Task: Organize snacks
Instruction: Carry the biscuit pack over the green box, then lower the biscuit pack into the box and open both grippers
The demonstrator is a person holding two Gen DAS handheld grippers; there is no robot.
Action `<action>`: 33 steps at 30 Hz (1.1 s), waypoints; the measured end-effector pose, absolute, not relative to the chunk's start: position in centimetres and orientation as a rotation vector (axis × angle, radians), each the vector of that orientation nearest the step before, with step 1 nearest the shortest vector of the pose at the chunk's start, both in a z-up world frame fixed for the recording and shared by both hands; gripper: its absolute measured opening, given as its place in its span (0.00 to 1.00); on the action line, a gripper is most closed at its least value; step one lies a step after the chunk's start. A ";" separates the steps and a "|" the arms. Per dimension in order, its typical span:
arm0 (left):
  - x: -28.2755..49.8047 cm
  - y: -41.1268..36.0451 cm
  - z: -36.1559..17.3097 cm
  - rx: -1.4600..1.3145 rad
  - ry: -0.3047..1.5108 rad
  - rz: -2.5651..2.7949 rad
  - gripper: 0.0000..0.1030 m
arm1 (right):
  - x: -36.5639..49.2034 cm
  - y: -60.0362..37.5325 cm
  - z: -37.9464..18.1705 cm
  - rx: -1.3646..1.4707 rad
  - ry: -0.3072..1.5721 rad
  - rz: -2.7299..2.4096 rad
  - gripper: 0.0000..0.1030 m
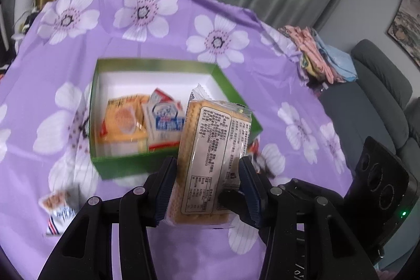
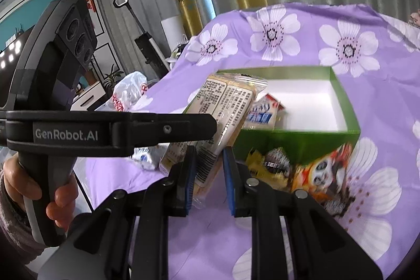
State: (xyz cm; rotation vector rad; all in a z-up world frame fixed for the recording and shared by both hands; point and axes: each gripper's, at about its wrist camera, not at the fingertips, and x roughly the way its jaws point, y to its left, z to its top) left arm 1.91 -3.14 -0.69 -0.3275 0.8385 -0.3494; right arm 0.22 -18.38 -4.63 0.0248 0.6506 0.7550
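Gripping one clear-wrapped rectangular cracker pack (image 1: 210, 156) together above the flowered purple cloth on the desk (image 1: 262, 25), the left tongs (image 1: 207, 169), stamped "GenRobot.AI", and the right tongs (image 2: 208, 162) clenched it just before the glossy green cardboard box (image 1: 147, 164); its printed label was unreadable.

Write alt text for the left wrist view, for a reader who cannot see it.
The left gripper holds a clear-wrapped pack of tan crackers between its black fingers, label side up, above a purple floral tablecloth. Behind it sits an open green cardboard box already holding an orange snack packet and a white, red and blue one.
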 end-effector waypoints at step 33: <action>12.5 -2.1 -2.0 -0.321 0.849 -0.341 0.48 | 10.9 -16.2 -5.0 -0.020 0.635 0.685 0.21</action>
